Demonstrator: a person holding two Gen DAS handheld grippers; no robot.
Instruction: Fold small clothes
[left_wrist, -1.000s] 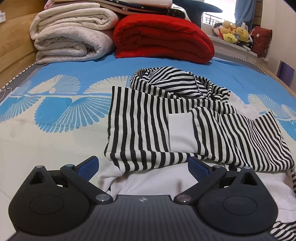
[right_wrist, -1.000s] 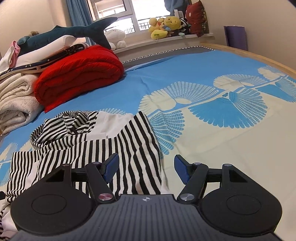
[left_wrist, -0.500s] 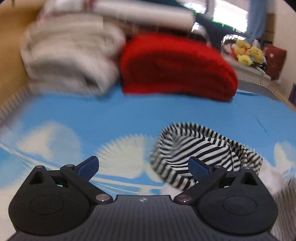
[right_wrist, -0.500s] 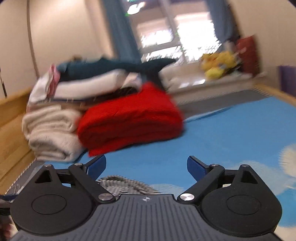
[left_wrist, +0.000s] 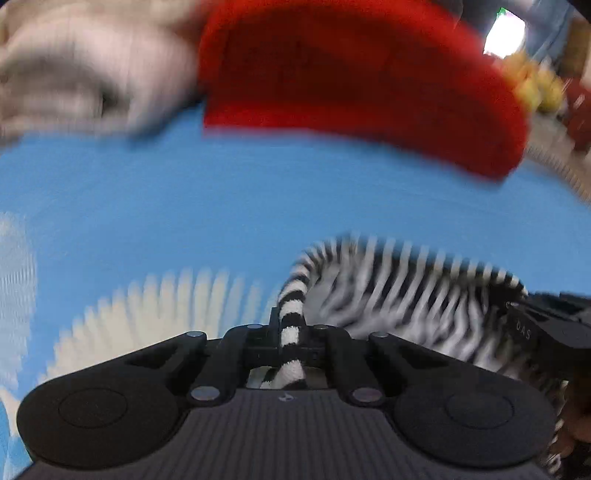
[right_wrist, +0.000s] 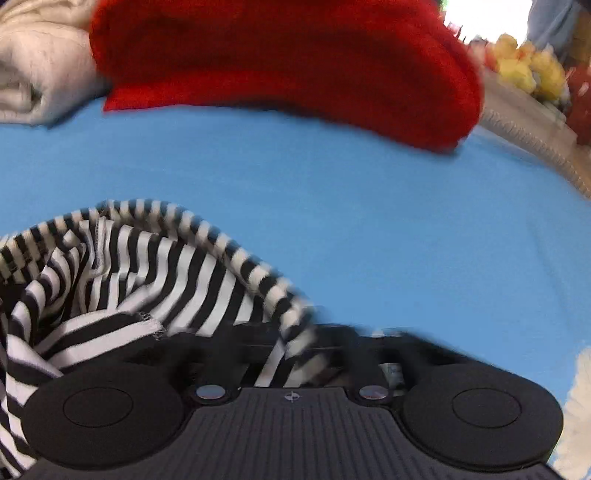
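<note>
We have both grips: left hand-held gripper (left_wrist: 291, 338) and right hand-held gripper (right_wrist: 295, 349) clamp the striped garment's (right_wrist: 155, 273) rim (bed (right_wrist: 332, 206) beneath, red blanket (right_wrist: 280, 62) at twelve o'clock). Next, lift and spread it evenly.

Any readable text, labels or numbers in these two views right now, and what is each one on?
"DAS": raised letters on the right tool, seen at the right edge of the left wrist view; more letters may run on, too blurred to tell.
A small round emblem, no letters, on the left tool and on the right tool's own body.
Nothing readable on the striped garment, red blanket or bedsheet.
</note>
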